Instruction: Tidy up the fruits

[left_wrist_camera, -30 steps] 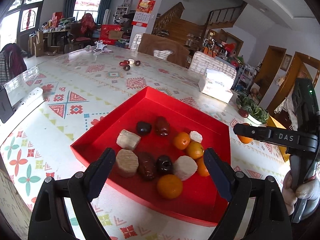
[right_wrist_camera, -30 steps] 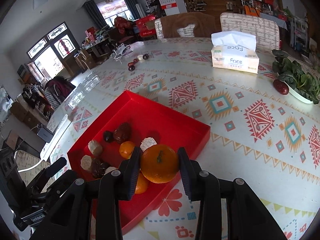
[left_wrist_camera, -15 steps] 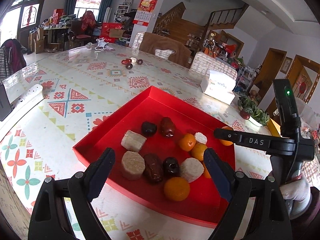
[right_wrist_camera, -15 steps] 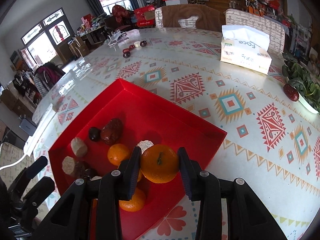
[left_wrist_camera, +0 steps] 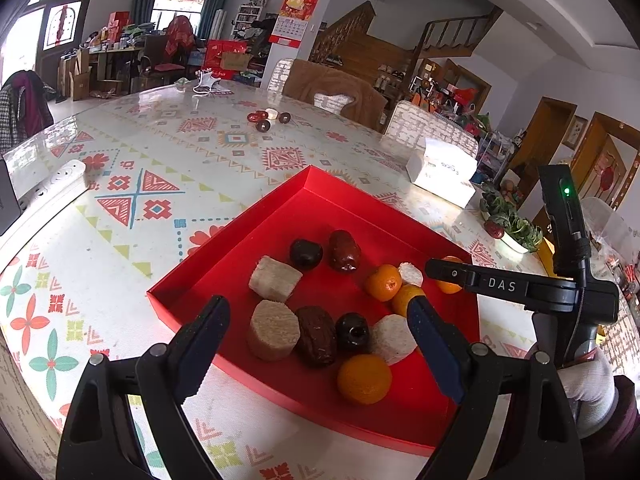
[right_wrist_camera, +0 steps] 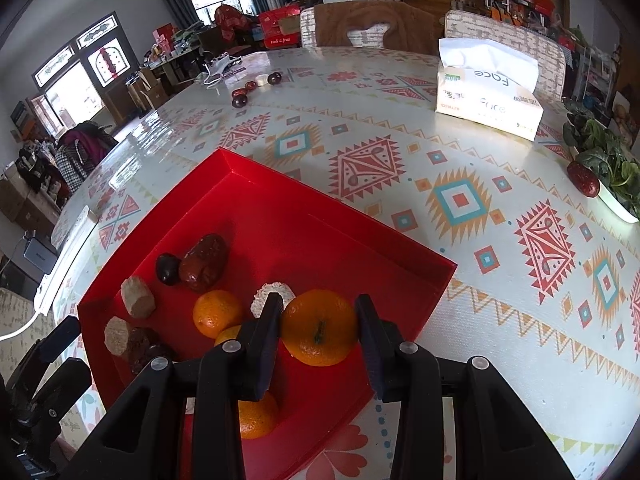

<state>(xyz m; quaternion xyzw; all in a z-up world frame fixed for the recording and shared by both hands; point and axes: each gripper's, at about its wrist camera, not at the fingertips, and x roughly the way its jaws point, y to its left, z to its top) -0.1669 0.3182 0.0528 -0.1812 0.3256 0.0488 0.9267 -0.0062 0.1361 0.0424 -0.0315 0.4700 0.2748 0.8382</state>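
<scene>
A red tray (left_wrist_camera: 308, 184) (right_wrist_camera: 248, 196) lies on the patterned table. It holds several oranges, dark plums, red dates and beige cut pieces. My right gripper (right_wrist_camera: 318, 326) is shut on an orange (right_wrist_camera: 318, 328) and holds it over the tray's right part, beside another orange (right_wrist_camera: 216, 312). In the left wrist view the right gripper (left_wrist_camera: 440, 280) reaches in from the right, with the held orange (left_wrist_camera: 450, 286) partly hidden behind its finger. My left gripper (left_wrist_camera: 316, 344) stands open over the tray's near edge, with nothing between its fingers.
A tissue box (right_wrist_camera: 488, 92) (left_wrist_camera: 442, 174) stands at the table's far right. A plate of greens (right_wrist_camera: 608, 176) with a red date (right_wrist_camera: 584, 178) beside it sits at the right edge. Several small fruits (left_wrist_camera: 266, 118) lie far back. A white power strip (left_wrist_camera: 44, 196) is at left.
The right gripper has carried its orange down and inward over the tray, closer to the fruit pile. The left gripper has kept its place and stayed open.
</scene>
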